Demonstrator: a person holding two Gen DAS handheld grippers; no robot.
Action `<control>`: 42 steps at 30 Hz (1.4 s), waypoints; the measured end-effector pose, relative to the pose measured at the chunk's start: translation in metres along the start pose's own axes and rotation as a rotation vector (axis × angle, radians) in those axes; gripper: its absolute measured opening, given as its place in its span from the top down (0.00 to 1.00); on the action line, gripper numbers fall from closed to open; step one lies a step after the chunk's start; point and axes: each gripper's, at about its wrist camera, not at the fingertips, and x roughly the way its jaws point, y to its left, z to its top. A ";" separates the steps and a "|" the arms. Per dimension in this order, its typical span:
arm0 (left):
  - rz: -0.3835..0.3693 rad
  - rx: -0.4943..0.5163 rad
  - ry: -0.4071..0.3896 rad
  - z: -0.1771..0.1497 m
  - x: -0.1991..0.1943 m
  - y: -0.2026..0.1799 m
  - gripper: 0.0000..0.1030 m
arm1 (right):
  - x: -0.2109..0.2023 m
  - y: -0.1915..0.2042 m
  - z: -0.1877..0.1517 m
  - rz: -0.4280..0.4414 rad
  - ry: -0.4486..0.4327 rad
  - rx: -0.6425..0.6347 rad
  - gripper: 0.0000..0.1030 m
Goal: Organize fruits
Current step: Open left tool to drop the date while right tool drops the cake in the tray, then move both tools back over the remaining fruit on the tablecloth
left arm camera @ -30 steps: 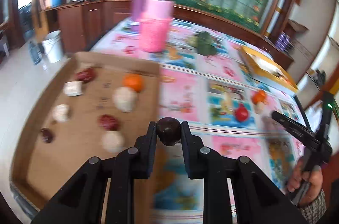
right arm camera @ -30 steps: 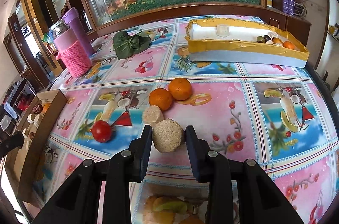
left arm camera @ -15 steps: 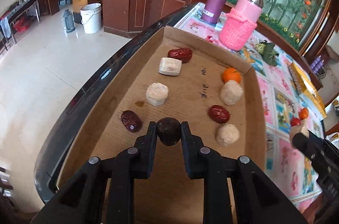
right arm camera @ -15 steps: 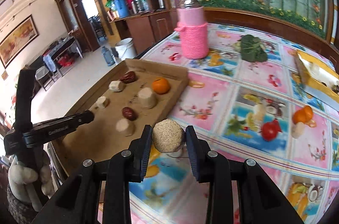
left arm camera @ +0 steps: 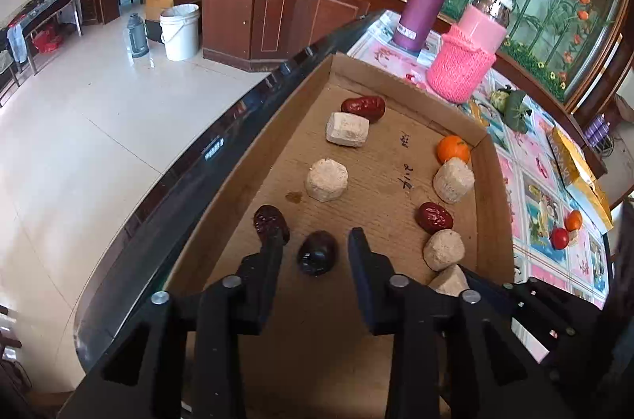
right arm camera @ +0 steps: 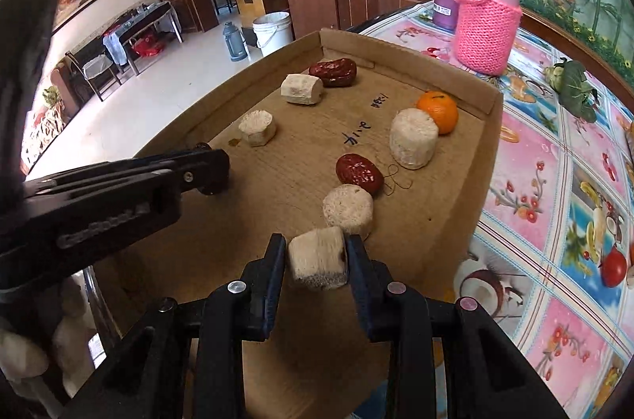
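Cardboard tray (left arm camera: 400, 189) takes dark date (left arm camera: 317, 252), lying free between left claw (left arm camera: 317, 240) jaws, just opening. Right claw (right arm camera: 316, 252) clamps pale chunk (right arm camera: 317, 262) above tray; likely light, crumbly, best gripped by flat sides.

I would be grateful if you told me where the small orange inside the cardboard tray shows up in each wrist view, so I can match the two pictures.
Left wrist view: the orange sits right of centre, at the tray's far right corner, touching a pale cylindrical piece.
Right wrist view: the orange sits upper right of centre, by the same corner.
Shared landmark: the pink knitted bottle, on the table beyond that corner.
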 end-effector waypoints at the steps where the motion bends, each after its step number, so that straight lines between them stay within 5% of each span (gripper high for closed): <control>1: -0.001 -0.001 -0.016 0.000 -0.005 -0.001 0.57 | 0.000 0.001 0.000 -0.004 -0.002 -0.003 0.66; 13: 0.103 0.056 -0.191 -0.009 -0.061 -0.028 0.19 | -0.035 0.005 -0.012 -0.010 -0.094 -0.022 0.60; 31: 0.062 0.240 -0.251 -0.046 -0.105 -0.099 0.18 | -0.133 -0.071 -0.083 -0.095 -0.232 0.236 0.50; 42: 0.004 0.260 -0.253 -0.057 -0.122 -0.110 0.18 | -0.193 -0.126 -0.132 -0.251 -0.288 0.336 0.45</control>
